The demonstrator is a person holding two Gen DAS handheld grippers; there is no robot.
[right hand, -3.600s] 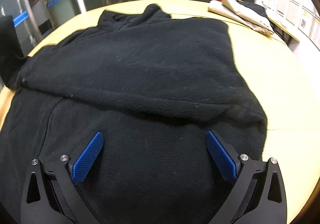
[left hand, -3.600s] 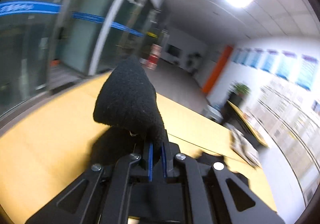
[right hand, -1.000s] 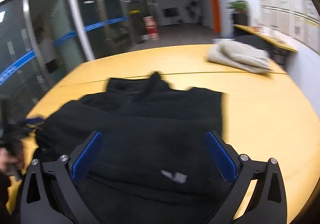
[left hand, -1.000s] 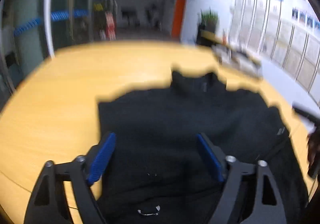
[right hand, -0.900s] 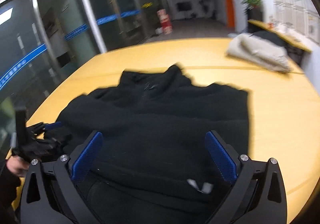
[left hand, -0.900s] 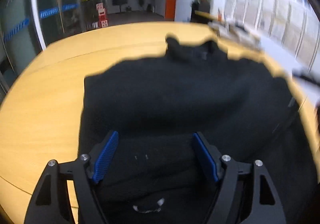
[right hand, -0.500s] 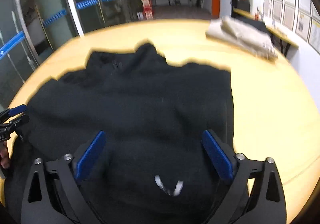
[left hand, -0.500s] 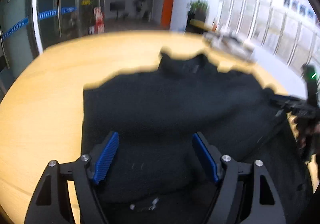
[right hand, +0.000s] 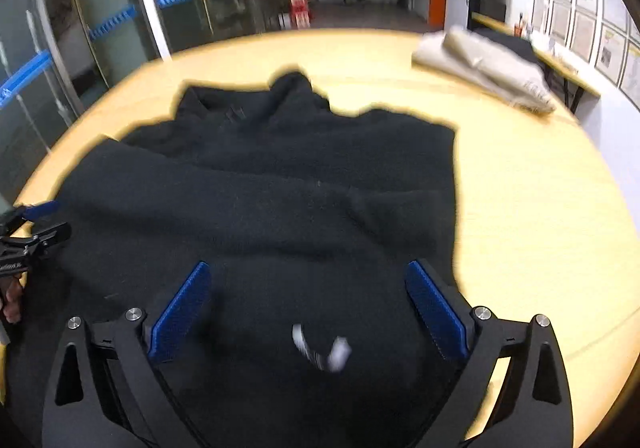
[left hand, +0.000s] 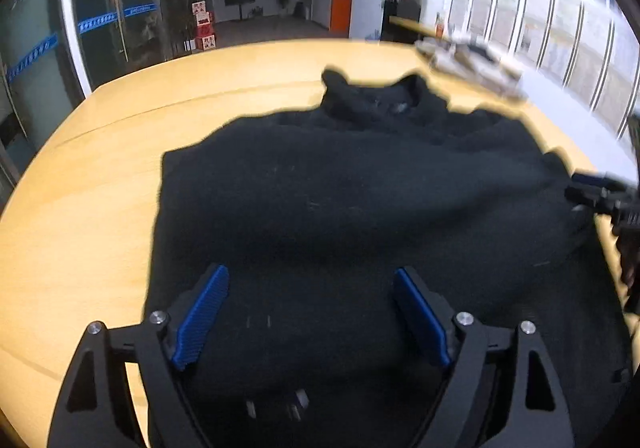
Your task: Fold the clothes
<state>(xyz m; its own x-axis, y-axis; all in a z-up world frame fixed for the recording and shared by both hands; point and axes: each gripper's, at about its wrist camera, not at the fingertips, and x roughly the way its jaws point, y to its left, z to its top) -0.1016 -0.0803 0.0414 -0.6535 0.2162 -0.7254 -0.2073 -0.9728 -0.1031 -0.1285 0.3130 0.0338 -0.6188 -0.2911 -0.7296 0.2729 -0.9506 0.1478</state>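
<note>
A black fleece jacket (left hand: 352,203) lies spread on the yellow wooden table (left hand: 80,175), collar at the far side and both sleeves folded in over the body. My left gripper (left hand: 310,318) is open and empty above the jacket's near left hem. My right gripper (right hand: 308,312) is open and empty above the near right hem, where a white logo (right hand: 320,352) shows. The jacket (right hand: 260,199) fills the middle of the right wrist view. Each gripper shows at the edge of the other's view, the right one (left hand: 600,195) and the left one (right hand: 28,228).
A folded beige garment (right hand: 484,63) lies on the table's far right; it also shows in the left wrist view (left hand: 468,59). Bare table (right hand: 540,207) lies to the jacket's right and far side. Glass doors and an office corridor lie beyond.
3.6 s ago my left gripper held a sleeve up, shut on it; now it is open and the sleeve lies folded over the body. Both grippers have drawn back to the near hem.
</note>
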